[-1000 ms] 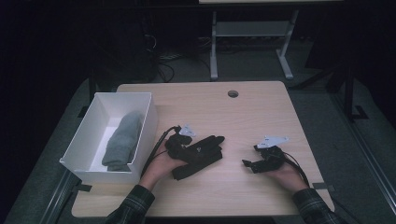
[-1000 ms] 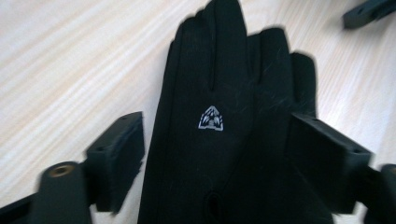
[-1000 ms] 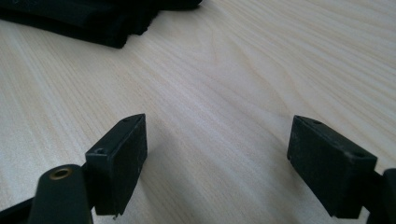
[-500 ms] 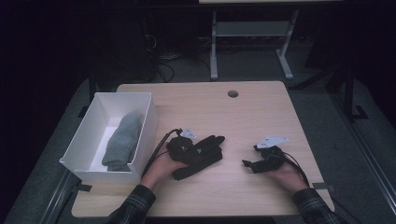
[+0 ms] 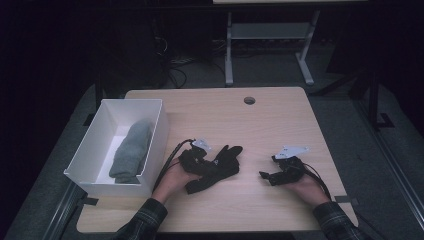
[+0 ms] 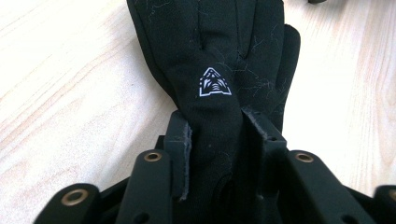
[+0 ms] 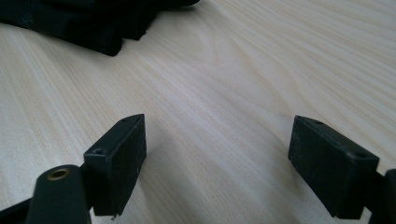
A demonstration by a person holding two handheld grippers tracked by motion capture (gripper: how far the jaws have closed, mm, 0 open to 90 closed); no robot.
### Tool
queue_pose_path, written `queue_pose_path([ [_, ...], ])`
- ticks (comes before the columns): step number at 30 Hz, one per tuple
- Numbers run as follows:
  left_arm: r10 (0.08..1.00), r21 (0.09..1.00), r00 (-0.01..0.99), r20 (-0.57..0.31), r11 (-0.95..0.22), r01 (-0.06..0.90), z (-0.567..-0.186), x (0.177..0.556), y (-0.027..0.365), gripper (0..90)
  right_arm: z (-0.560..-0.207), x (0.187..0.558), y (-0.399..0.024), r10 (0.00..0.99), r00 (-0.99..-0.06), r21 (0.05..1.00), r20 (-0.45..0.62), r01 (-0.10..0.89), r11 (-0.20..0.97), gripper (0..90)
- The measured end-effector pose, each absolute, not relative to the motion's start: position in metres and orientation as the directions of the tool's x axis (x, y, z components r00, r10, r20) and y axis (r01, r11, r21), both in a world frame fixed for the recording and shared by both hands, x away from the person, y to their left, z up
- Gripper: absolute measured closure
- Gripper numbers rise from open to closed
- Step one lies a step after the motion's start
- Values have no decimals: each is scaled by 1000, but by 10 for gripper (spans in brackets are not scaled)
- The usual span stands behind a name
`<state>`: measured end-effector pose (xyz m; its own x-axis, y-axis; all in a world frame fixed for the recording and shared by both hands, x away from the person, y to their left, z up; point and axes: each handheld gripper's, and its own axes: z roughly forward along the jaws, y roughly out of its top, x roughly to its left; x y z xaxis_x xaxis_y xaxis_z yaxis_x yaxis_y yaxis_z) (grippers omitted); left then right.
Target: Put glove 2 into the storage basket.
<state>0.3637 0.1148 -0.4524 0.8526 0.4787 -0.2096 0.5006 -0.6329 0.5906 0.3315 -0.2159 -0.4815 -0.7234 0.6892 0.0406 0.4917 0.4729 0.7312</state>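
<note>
Two grippers rest on a wooden table (image 5: 280, 115). The left gripper (image 6: 215, 135), whose jaws have just been closing, pinches the cuff of a black glove (image 6: 219, 56) lying near the front edge, left of centre. The right gripper (image 7: 217, 163), near the front right corner, stands with jaws wide apart over bare wood. A white box (image 5: 100, 112) at the left edge holds a grey cloth (image 5: 131, 150).
</note>
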Motion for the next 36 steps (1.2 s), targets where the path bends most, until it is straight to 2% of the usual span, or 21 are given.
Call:
queue_pose_path([
  [16,522,601,826,-212,-597,532,-413,361,117,680,-482,332,-215,689,-724,726,41,495,477,157],
  [27,573,625,800,-177,-563,541,-360,368,130,679,-482,332,-214,685,-727,721,37,494,486,113],
  [36,592,645,786,-178,-533,548,-320,374,151,679,-482,331,-214,688,-725,719,44,501,482,110],
])
